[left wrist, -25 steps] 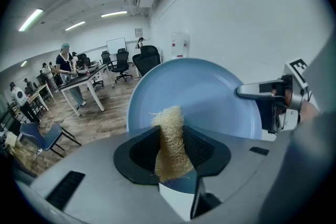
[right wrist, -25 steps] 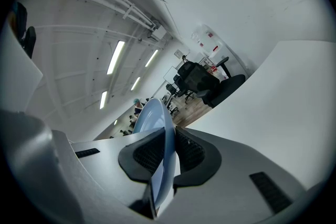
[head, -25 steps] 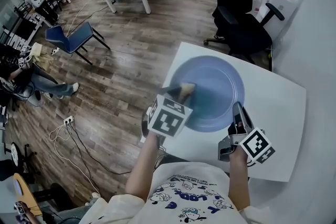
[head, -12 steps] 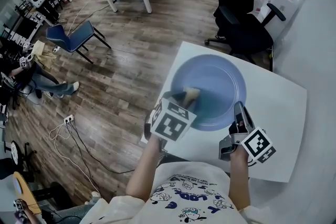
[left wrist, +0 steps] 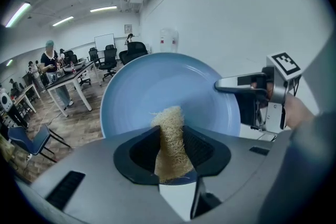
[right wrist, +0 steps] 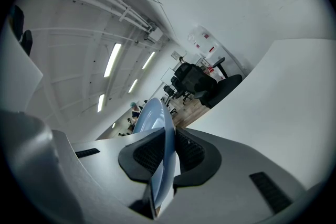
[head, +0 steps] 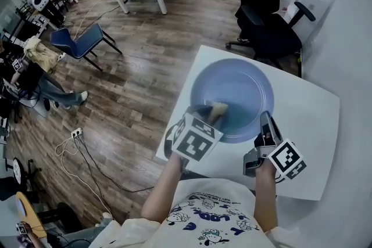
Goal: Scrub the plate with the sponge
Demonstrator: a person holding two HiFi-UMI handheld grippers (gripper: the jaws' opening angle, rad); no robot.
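One sponge (left wrist: 170,139), one plate (head: 238,87), two tongs. Left tongs (head: 208,114) pinching sponge, its tip at plate's near-left inner slope. Plate on desk (head: 308,125), toward far left corner. Right tongs (head: 265,125) clamped on plate's near-right rim.

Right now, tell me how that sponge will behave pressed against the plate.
The sponge looks loosely fibrous: probably light and springy, bending at its free tip. Pinched in the left gripper, it likely won't slip.

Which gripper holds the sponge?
The left gripper: the sponge is clamped between its jaws, while the right gripper pinches the plate by its rim.
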